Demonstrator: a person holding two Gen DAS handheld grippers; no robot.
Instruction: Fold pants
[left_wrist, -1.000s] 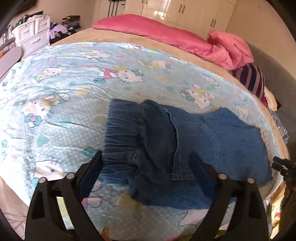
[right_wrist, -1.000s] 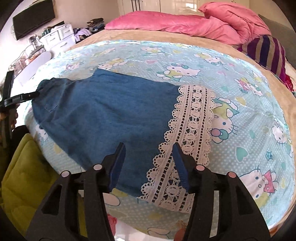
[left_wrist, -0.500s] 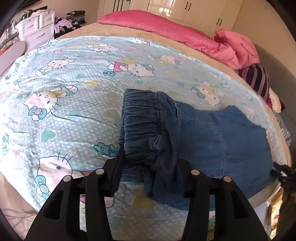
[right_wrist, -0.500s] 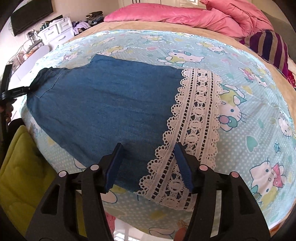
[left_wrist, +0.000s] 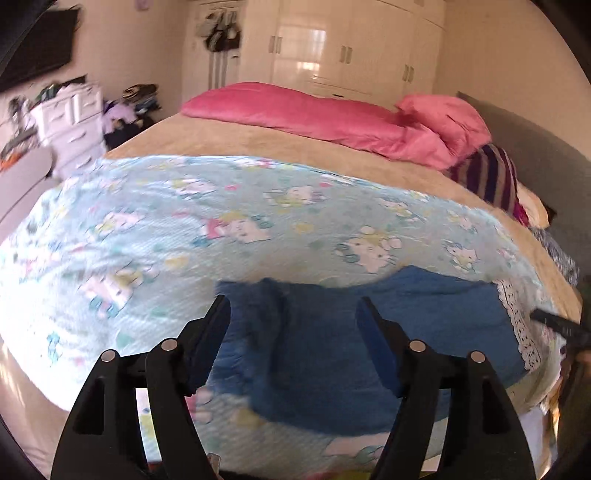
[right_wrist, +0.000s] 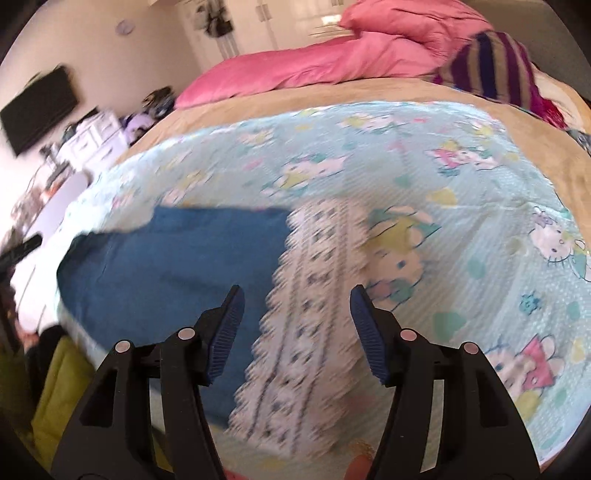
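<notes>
Blue denim pants (left_wrist: 332, 332) with a white lace hem (left_wrist: 517, 325) lie flat on the light blue cartoon-print sheet (left_wrist: 221, 229) near the bed's front edge. My left gripper (left_wrist: 293, 314) is open, raised above the waistband end. In the right wrist view the pants (right_wrist: 177, 266) and their lace hem (right_wrist: 306, 314) are motion-blurred. My right gripper (right_wrist: 295, 299) is open above the lace hem and holds nothing.
A pink duvet (left_wrist: 314, 114) and a striped pillow (left_wrist: 487, 173) lie at the back of the bed. White drawers (left_wrist: 70, 122) with clutter stand at the left. A yellow-green cloth (right_wrist: 59, 398) hangs beside the bed's front edge.
My left gripper has let go of the waistband, opened and lifted back. My right gripper has also risen and opened wider. The pants now lie flat.
</notes>
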